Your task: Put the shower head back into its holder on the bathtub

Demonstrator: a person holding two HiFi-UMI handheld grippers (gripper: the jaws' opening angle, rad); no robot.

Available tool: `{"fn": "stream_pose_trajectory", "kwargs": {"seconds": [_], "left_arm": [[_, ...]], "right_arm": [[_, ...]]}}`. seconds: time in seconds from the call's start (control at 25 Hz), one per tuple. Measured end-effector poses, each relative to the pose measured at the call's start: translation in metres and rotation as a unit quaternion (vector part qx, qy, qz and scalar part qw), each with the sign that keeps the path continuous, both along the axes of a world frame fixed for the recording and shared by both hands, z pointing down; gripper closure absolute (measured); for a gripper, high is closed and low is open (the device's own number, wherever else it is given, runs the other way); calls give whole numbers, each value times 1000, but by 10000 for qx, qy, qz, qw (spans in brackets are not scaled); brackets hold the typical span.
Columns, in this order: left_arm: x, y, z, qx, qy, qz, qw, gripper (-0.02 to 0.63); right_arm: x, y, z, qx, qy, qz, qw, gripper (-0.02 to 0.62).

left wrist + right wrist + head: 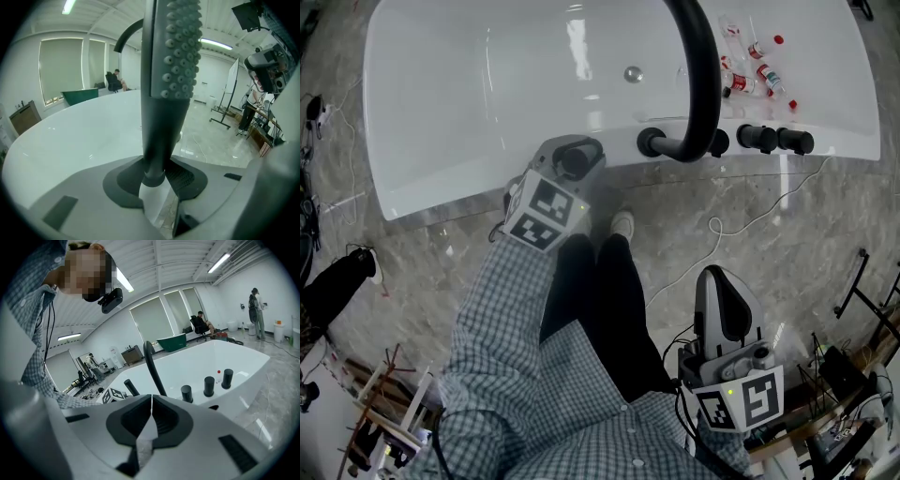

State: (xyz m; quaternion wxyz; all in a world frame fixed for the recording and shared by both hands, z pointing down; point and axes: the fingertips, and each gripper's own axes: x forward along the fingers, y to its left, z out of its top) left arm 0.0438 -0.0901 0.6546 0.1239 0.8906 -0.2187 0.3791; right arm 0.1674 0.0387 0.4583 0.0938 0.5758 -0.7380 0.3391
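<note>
**Left gripper (157, 183) carrying the shower head; right gripper (151, 416) idle.** My left gripper is clamped on the narrow lower handle of the shower head (171, 70). The head rises upright out of the jaws, nubbed spray face to the gripper's right. The bathtub (441, 183) lies just ahead of and below this gripper. My right gripper has its jaws pressed together on nothing. It is held low, well apart from the tub.

**Risks.** The grip sits low on a tapering handle with the bulk of the head above it, so I judge the head could pivot or slide in the pads if I tilt it quickly. The black spout (698, 84) arches just to the left gripper's right, and a careless swing could knock the head against it.

**Not resolved.** I cannot tell which of the black fittings (773, 139) on the rim is the holder. No hose is visible. The top of the shower head is cut off in the left gripper view.
</note>
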Motion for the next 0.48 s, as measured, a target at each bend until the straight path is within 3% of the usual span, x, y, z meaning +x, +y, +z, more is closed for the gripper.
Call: {"fn": "stream_pose_trajectory", "kwargs": {"seconds": [0.48], "left_arm": [[1, 1, -5, -36, 413, -321, 9986, 465]], "right_arm": [[-12, 1, 0, 10, 24, -82, 10000, 577]]}}
